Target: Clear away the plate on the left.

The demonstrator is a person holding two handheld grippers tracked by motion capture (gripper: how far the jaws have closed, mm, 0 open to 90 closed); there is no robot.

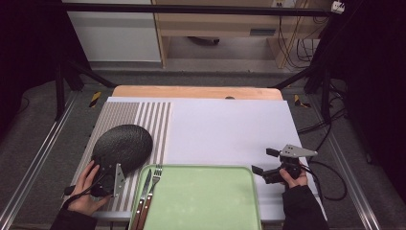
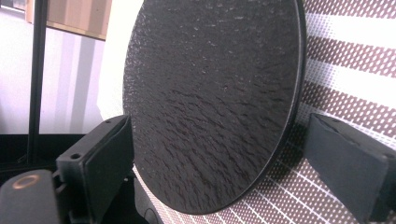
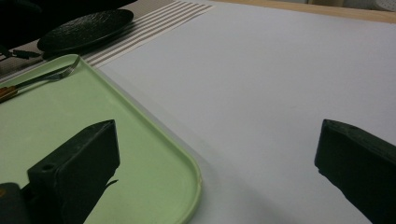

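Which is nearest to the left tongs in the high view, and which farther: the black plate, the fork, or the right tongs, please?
1. Black plate: its edge sits between the jaws of the left tongs, on the striped mat.
2. Fork: just to the right, on the green tray's left edge.
3. Right tongs: far across, beyond the tray's right side.

Overhead light is brightening the surface [image 1: 225, 129]; surroundings are staying dim. Plate [image 2: 210, 93] is showing soft glare, near jaws blurring.

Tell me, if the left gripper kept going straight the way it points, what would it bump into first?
The black plate: its edge already sits between the left gripper's open jaws, apparently not yet pinched.
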